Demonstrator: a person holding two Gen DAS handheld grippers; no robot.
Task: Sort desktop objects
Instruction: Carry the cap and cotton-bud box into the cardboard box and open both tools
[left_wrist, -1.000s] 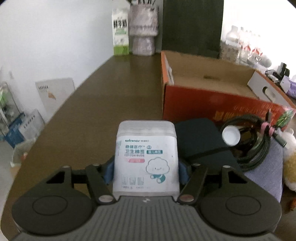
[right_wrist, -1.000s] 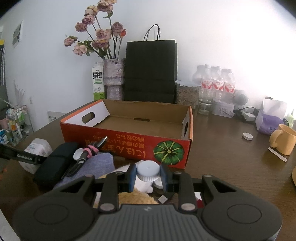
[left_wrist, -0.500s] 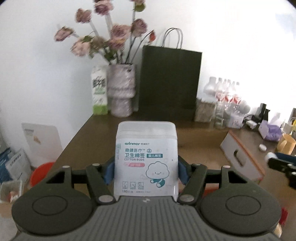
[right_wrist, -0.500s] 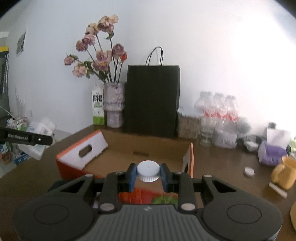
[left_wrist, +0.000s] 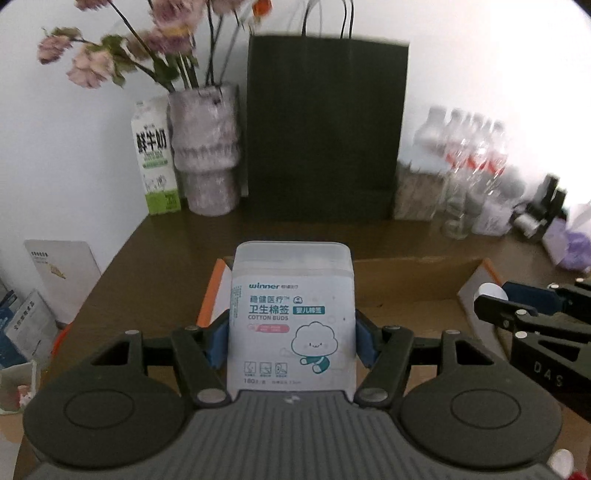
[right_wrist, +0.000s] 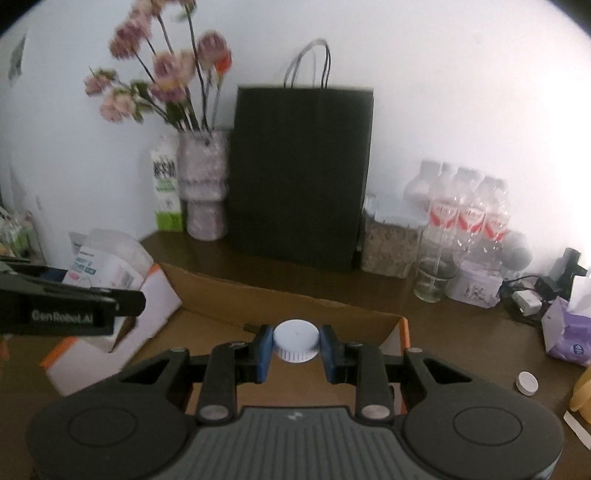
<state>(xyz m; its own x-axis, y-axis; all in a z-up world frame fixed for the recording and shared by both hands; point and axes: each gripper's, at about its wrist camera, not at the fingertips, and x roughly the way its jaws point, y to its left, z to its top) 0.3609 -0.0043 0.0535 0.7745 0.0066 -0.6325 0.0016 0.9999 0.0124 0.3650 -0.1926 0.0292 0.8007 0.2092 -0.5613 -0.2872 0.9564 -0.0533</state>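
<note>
Both grippers hover over the open cardboard box (right_wrist: 229, 295): the left gripper (left_wrist: 291, 332) clamps an upright cotton bud box (left_wrist: 291, 317) above its left end, while the right gripper (right_wrist: 295, 347) pinches a white cap (right_wrist: 296, 338) nearer its far right corner.

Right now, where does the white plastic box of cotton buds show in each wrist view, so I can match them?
Left wrist view: the white plastic box of cotton buds stands at centre, clamped in the left gripper.
Right wrist view: it shows at the left edge, behind the left gripper's arm.
Shared landmark: the black paper bag against the wall.
</note>
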